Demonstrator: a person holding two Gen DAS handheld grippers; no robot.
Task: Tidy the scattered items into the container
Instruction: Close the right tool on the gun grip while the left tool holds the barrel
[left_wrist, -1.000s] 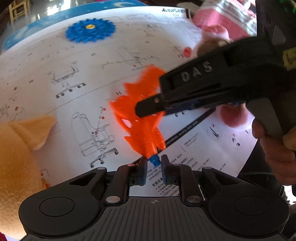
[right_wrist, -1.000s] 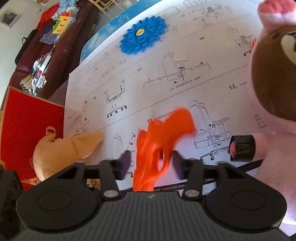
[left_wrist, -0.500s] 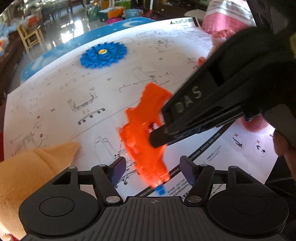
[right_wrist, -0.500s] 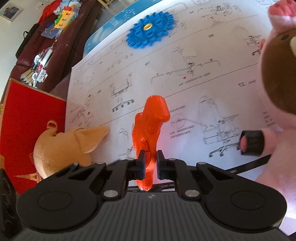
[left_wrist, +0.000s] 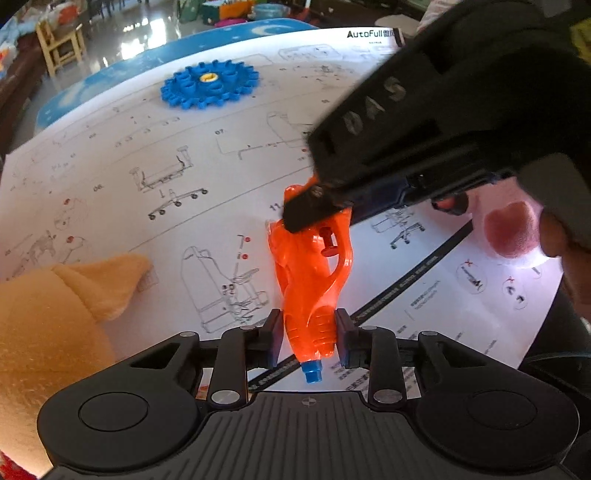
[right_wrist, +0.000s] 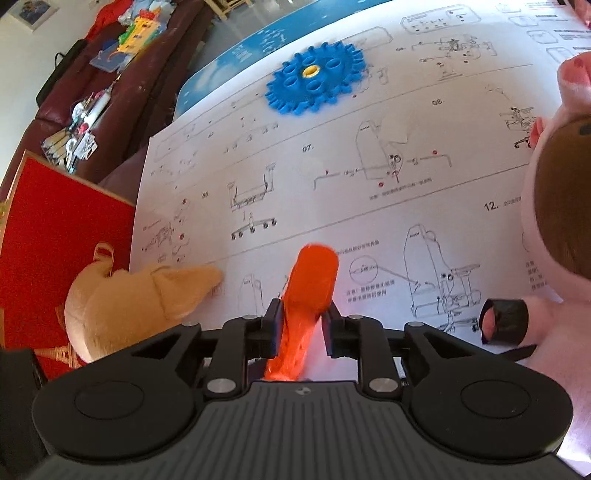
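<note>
An orange toy water gun (left_wrist: 314, 280) with a blue tip is held above the instruction sheet by both grippers. My left gripper (left_wrist: 308, 334) is shut on its barrel end near the blue tip. My right gripper (right_wrist: 301, 326) is shut on its handle end (right_wrist: 306, 295); it also shows in the left wrist view (left_wrist: 314, 206) reaching in from the right. A blue toy gear (left_wrist: 208, 84) lies flat on the sheet farther back; it also shows in the right wrist view (right_wrist: 317, 75). A container is not clearly in view.
A tan plush toy (left_wrist: 55, 310) lies at the left (right_wrist: 136, 302). A pink and brown plush bear (right_wrist: 557, 206) sits at the right. A red box (right_wrist: 44, 236) stands beside the table's left edge. A sofa with clutter (right_wrist: 92, 92) is beyond.
My right gripper closed on the gun's handle. My left gripper opened from the blue tip, then closed again on the barrel end. The gun swung nearly upright between them.
</note>
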